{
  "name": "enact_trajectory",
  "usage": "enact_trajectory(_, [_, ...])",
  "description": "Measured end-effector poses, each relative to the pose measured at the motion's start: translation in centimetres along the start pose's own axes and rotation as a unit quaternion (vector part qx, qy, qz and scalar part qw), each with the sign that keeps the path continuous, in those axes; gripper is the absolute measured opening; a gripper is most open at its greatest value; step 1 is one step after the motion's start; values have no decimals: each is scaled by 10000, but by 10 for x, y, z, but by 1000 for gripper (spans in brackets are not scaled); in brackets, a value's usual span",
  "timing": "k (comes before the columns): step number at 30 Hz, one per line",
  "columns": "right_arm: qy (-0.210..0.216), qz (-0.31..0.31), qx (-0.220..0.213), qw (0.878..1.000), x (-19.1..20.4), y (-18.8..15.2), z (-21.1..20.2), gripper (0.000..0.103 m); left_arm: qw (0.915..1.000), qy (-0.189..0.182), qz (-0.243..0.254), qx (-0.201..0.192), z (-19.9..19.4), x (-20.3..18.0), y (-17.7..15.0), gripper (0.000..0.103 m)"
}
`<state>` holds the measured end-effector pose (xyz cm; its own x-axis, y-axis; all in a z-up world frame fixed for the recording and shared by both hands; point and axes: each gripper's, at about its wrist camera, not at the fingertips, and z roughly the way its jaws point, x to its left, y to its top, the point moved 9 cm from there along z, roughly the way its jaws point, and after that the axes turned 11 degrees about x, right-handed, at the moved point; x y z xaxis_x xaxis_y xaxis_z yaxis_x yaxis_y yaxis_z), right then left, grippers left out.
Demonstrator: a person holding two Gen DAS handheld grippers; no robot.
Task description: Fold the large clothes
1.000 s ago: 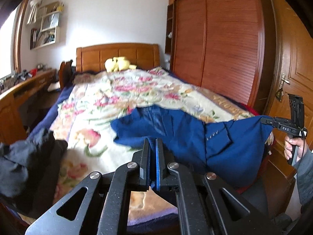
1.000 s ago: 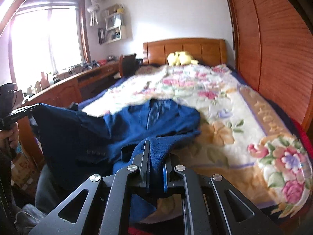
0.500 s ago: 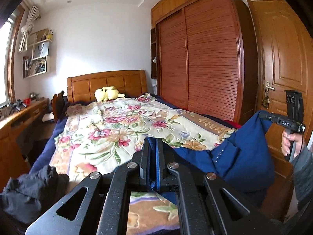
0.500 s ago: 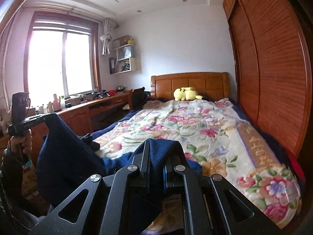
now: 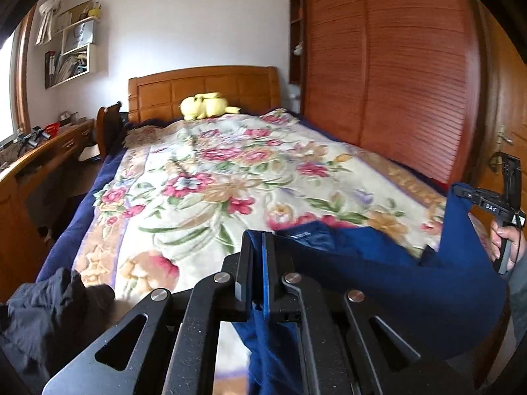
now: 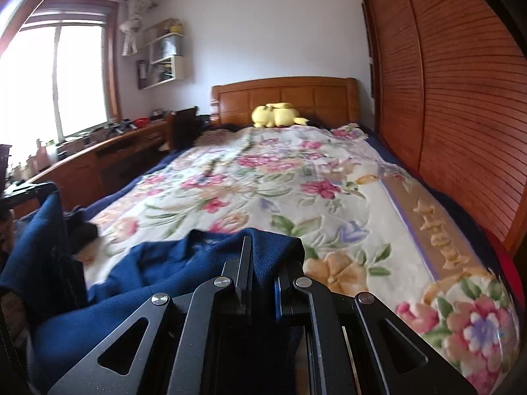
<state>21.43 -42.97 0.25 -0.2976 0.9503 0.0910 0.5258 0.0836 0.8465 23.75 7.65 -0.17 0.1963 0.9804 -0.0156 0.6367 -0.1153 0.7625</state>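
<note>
The fingers of the left gripper (image 5: 258, 250) are seen pressed together on a fold of the blue garment (image 5: 378, 273), which is pinched between the pads and hangs below them. The fingers of the right gripper (image 6: 263, 256) are likewise clamped on a bunched edge of the same garment (image 6: 158, 263), the cloth being humped over their tips. In the left wrist view the right gripper (image 5: 484, 202) is shown at the far right edge, gripped by a hand (image 5: 504, 240), with a corner of the cloth drawn up to it. Between the two grippers the garment is held spread and slack at the foot of the bed; its middle part is laid on the floral blanket (image 5: 210, 177), while its lower part drops out of sight over the near edge. A dark crumpled garment (image 5: 49, 316) is seen at the bed's near left corner. A yellow plush toy (image 6: 276, 115) is set against the wooden headboard (image 6: 283, 95). A slatted wardrobe (image 6: 461, 98) is ranged along the right side, and a desk (image 6: 98, 154) under the window (image 6: 59, 75) along the left.
</note>
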Motion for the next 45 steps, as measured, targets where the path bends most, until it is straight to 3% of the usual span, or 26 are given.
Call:
enact_trajectory(7, [-417,-42,-172,9990,4,51,55,9,9997,194,-112,-6,43,21,45,5])
enact_trajectory(9, [-536,-95,-149,9984,12,53,88,9,9994,306,-130,4,57,23,51,5])
enact_trajectory(13, [-624,-207,89,9978,24,37,139,9,9989,362,-178,222,89,24,39,5])
enact_trajectory(18, [-841,-281,837,9925,39,-4,191,13,9976,417,-109,537,117,15,6,8])
enact_trajectory(20, [-782,-251,961,9920,45,-14,197,16,9973,386,-100,620,119,11,-5,11])
enact_trajectory(23, [-796,-215,1038,9912,49,-15,195,22,9975,236,3,661,116,0,-14,23])
enact_trajectory(24, [-792,-211,1021,9914,51,-14,192,26,9978,214,38,623,110,-4,-19,30])
enact_trajectory(26, [-763,-224,1001,9918,55,-5,192,40,9982,140,49,584,103,-10,-25,34])
enact_trajectory(28, [-690,-255,1005,9922,57,-6,181,57,9983,-39,23,574,98,-19,-32,48])
enact_trajectory(31, [-687,-472,1004,9914,58,-9,179,61,9982,-243,4,540,95,-31,-41,66])
enact_trajectory(38, [-187,-943,1365,9860,99,-32,185,62,9971,-357,134,663,104,-45,-58,71])
enact_trajectory(45, [151,-1133,1662,9794,124,-46,196,62,9970,-352,-108,681,112,-37,-65,71])
